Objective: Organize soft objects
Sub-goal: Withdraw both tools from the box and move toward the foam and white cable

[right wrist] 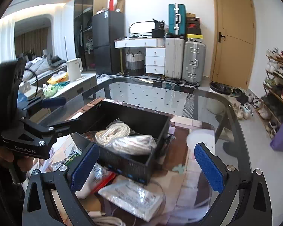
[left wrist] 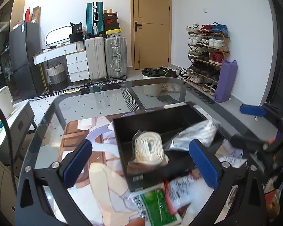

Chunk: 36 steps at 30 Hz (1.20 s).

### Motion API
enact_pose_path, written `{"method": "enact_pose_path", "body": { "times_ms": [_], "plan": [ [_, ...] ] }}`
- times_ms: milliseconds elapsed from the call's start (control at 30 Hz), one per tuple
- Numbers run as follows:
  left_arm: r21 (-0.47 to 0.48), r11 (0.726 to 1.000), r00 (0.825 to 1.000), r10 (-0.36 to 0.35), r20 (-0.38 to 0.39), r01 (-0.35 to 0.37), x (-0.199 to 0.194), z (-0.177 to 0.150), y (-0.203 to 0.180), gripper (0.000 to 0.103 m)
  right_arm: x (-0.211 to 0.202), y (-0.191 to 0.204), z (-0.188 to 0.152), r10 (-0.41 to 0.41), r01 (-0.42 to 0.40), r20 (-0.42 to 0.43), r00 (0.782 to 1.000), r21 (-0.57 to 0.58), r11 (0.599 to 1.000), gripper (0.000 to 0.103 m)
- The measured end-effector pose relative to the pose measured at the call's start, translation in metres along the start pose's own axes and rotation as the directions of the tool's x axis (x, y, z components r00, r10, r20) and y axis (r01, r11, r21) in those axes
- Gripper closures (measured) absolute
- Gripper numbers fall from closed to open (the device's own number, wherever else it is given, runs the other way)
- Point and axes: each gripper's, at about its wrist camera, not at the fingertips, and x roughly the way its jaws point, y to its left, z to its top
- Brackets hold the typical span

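Note:
A black open box [left wrist: 151, 120] stands on the glass table, on a printed mat. Inside it lie a coil of white rope in clear wrap [left wrist: 151, 148] and a bagged white bundle [left wrist: 196, 133]. My left gripper [left wrist: 141, 162] hangs open just in front of the box, nothing between its blue pads. A green packet [left wrist: 158, 207] and white packets lie below it. In the right wrist view the box [right wrist: 134, 162] holds the coil [right wrist: 113, 130] and bundle [right wrist: 132, 144]. My right gripper [right wrist: 147, 166] is open and empty over a flat white packet [right wrist: 134, 195].
The glass table's rounded edge [right wrist: 226, 98] runs behind the box. A side counter with a white kettle [right wrist: 74, 68] stands on the left. Suitcases [left wrist: 105, 56], a bin [left wrist: 152, 73] and a shoe rack [left wrist: 207, 56] line the far wall. A person's fingertip [left wrist: 135, 222] shows low down.

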Motion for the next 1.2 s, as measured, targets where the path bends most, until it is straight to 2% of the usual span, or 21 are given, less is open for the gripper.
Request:
{"method": "enact_pose_path", "body": {
  "times_ms": [233, 700, 1200],
  "plan": [
    [0.005, 1.000, 1.000, 0.028, -0.008, -0.028, -0.011, -0.019, 0.001, 0.000, -0.020, -0.003, -0.020, -0.029, 0.029, -0.026, 0.999, 0.035, 0.999, 0.001],
    [-0.019, 0.999, 0.999, 0.039, -0.008, -0.039, -0.037, -0.043, 0.003, 0.000, -0.047, 0.007, -0.059, -0.008, 0.015, -0.084, 0.996, 0.081, 0.997, 0.001],
    [-0.023, 1.000, 1.000, 0.017, -0.021, -0.018, -0.042, -0.060, -0.001, 0.000, -0.035, 0.028, -0.079, 0.056, -0.044, -0.163, 0.985, 0.076, 0.996, 0.001]
  ]
}}
